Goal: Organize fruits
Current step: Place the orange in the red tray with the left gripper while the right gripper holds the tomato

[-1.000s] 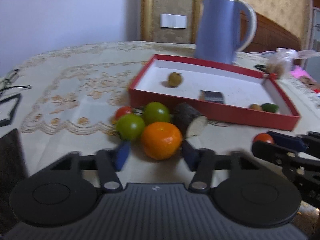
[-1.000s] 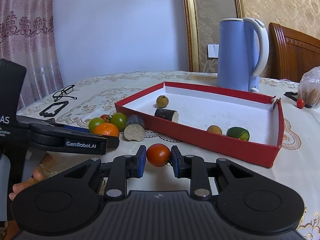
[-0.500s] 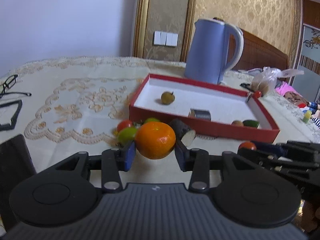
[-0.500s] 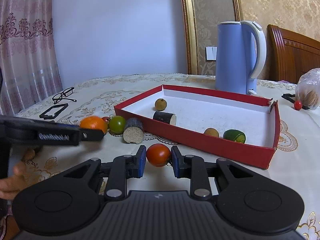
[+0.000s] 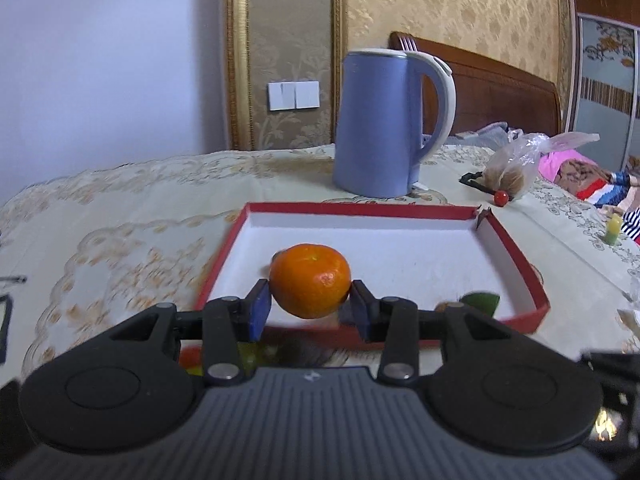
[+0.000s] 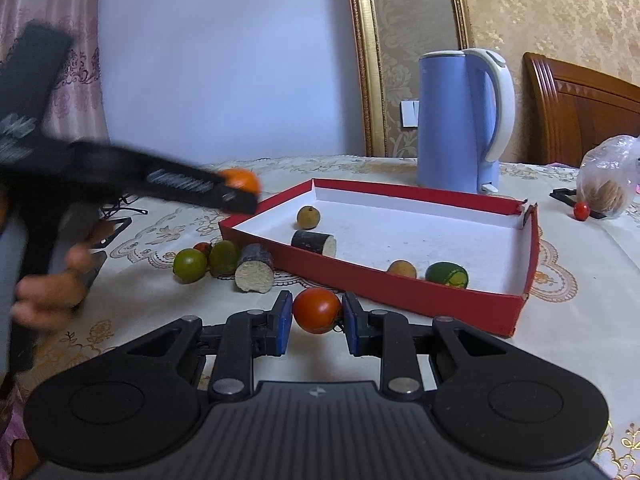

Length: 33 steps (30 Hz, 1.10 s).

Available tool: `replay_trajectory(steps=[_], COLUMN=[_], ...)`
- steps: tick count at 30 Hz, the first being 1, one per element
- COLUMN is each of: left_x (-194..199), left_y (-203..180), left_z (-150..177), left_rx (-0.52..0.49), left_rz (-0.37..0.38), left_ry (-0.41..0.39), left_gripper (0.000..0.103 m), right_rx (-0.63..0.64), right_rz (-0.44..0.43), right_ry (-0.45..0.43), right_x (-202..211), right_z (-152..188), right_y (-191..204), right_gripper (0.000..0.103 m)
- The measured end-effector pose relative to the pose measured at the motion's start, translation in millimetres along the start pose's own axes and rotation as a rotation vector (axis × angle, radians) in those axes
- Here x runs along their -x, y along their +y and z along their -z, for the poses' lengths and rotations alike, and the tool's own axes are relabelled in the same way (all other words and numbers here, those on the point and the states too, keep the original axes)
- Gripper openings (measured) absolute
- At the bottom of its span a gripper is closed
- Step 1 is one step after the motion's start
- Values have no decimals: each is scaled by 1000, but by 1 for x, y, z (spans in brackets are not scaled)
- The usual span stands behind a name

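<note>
My left gripper (image 5: 307, 306) is shut on an orange (image 5: 310, 280) and holds it in the air at the near left edge of the red tray (image 5: 360, 210); it also shows in the right wrist view (image 6: 240, 196). My right gripper (image 6: 314, 322) is shut on a red tomato (image 6: 317, 310) just in front of the tray (image 6: 400, 298). In the tray lie a small brown fruit (image 6: 308, 217), a dark cut piece (image 6: 314, 242), a yellow fruit (image 6: 402, 269) and a green fruit (image 6: 447, 275). Two green tomatoes (image 6: 190, 265), a small red one (image 6: 203, 247) and a cut piece (image 6: 255, 268) lie left of the tray.
A blue kettle (image 6: 464, 120) stands behind the tray. A plastic bag (image 6: 608, 184) and a small red fruit (image 6: 581, 211) lie at the far right. Glasses (image 6: 120, 208) lie at the left on the embroidered tablecloth (image 6: 580, 320).
My left gripper closed on the orange, lifted it off the table and carried it to the tray's left edge. My right gripper kept hold of the tomato and rose slightly.
</note>
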State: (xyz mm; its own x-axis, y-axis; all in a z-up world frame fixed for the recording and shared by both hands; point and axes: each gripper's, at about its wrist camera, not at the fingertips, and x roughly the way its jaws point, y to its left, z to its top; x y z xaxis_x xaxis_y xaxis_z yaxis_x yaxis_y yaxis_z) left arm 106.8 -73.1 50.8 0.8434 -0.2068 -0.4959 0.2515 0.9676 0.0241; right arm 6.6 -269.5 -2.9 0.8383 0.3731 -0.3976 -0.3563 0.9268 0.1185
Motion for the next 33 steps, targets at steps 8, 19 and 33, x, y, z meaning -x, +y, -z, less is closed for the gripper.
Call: replay_trajectory(steps=[8, 19, 33], left_x=[-60, -99, -49], left_y=[-29, -43, -15], left_z=[-27, -28, -2], left_rx=[-54, -95, -104], left_rz=[-56, -122, -273], left_ry=[52, 107, 17], left_gripper=[40, 49, 77], right_rx=[-17, -34, -8], right_rz=[15, 25, 34], right_ry=[-8, 0, -4], right_x=[6, 4, 3], right_z=[1, 5, -1], right_y=[-11, -19, -12], right_gripper=[26, 26, 26])
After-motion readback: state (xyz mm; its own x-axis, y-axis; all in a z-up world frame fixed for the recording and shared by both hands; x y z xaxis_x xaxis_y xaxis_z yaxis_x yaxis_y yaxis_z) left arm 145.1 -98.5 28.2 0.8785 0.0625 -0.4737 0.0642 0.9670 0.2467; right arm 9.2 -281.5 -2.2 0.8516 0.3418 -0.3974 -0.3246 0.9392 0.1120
